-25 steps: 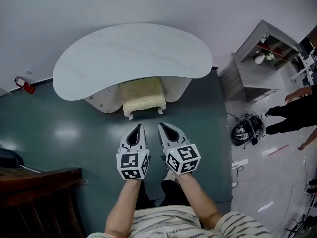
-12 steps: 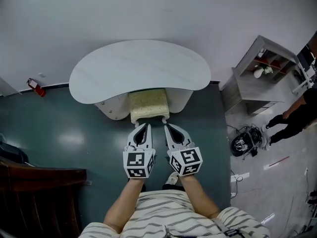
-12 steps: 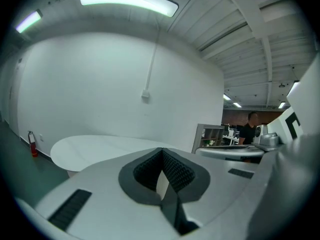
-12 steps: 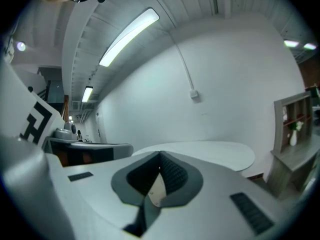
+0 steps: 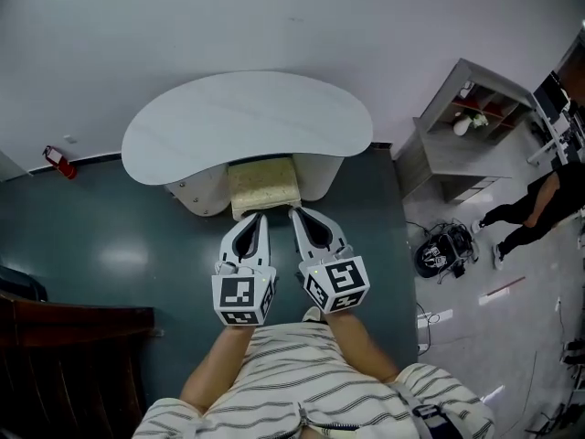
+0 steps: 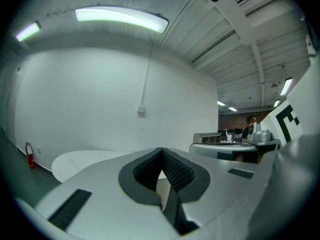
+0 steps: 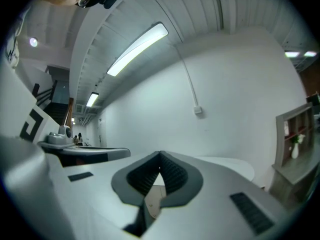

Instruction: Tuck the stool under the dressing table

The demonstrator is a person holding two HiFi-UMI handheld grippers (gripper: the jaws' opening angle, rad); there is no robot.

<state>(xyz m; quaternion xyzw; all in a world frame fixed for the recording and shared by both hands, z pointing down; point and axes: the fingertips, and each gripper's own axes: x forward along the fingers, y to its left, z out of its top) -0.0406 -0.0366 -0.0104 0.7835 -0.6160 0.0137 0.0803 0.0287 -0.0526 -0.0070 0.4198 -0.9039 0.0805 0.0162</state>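
The white kidney-shaped dressing table (image 5: 247, 117) stands against the wall. The cream-cushioned stool (image 5: 263, 184) sits in its knee gap, with the back part hidden under the top and the front part showing. My left gripper (image 5: 260, 216) and right gripper (image 5: 296, 212) hover side by side in front of the stool, raised and pointing at the table. Both are shut with nothing between their jaws. In the left gripper view the shut left gripper (image 6: 161, 151) points level over the table top (image 6: 85, 159). In the right gripper view the right gripper (image 7: 160, 155) does the same over the table top (image 7: 230, 165).
A red fire extinguisher (image 5: 57, 161) stands by the wall at left. A grey shelf unit (image 5: 462, 131) is at right, with a dark helmet-like thing (image 5: 439, 256) and cables on the floor beside it. A person (image 5: 539, 210) stands at far right. Dark wooden furniture (image 5: 73, 355) fills the lower left.
Both grippers have risen and come forward, so their tips now overlap the stool's front edge in the head view. They stay shut. The stool has not moved.
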